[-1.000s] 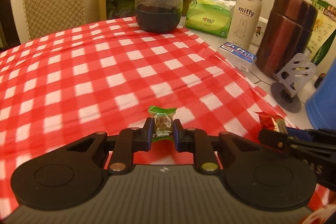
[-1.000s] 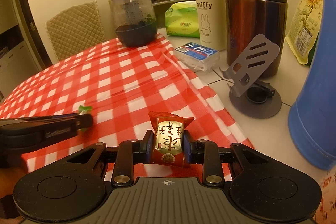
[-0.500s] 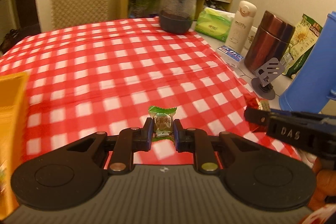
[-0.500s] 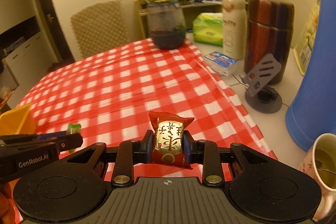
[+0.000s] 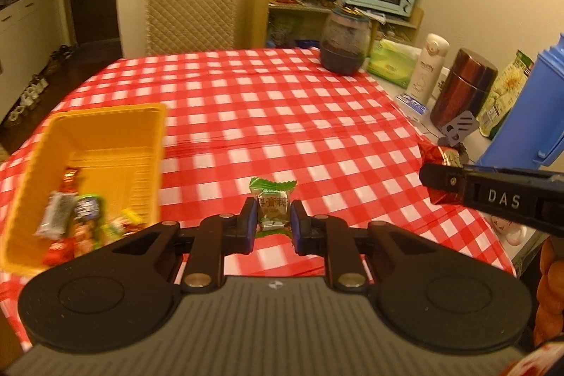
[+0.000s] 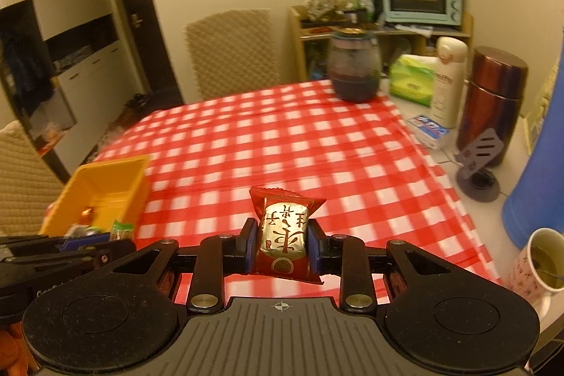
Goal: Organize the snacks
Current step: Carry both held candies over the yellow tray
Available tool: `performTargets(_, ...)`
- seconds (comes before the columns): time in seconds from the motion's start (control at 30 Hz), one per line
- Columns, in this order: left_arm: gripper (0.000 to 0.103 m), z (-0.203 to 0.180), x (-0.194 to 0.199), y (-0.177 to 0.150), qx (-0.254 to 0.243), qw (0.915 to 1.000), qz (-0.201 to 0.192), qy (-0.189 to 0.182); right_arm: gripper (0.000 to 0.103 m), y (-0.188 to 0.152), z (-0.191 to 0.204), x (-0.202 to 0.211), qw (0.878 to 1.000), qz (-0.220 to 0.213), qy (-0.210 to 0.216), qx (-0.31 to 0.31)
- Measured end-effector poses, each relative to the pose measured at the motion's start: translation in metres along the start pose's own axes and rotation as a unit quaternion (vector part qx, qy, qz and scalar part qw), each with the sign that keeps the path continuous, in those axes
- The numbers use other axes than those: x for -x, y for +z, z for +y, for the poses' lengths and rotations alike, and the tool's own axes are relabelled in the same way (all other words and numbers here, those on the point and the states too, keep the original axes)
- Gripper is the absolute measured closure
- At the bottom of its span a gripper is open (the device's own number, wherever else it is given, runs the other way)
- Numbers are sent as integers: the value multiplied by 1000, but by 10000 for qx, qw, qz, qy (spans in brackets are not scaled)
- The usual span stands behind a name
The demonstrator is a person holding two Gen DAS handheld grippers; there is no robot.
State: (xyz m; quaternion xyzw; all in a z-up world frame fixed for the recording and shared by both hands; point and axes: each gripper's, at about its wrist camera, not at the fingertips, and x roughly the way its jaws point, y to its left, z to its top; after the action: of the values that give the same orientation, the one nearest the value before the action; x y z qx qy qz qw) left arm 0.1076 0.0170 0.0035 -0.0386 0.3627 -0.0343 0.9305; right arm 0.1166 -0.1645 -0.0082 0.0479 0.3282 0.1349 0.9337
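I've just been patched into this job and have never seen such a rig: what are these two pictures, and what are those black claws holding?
There is no robot here. A person holds a hand tool in each hand, each ending in a two-finger claw with a camera looking along the fingers. One picture is from the left tool, the other from the right.

The left claw is shut on a small green candy. The right claw is shut on a red and gold snack; its tip also shows at the right of the left view.

Below lies a table with a red checked cloth. On its left stands a yellow bin with several wrapped snacks already in it. Along the right edge stand a dark jar, flasks and a blue jug.
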Motion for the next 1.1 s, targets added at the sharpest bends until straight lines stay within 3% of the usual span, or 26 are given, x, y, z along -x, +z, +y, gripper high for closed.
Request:
performTargets(0.6,85,89,90,-28,516,9956,-291,729,73,-20,121,19,9936,31,862,726)
performTargets(1.1,85,128,107,-30,775,9913,-356,998,73,-20,175,1,9853,99,1285,1118)
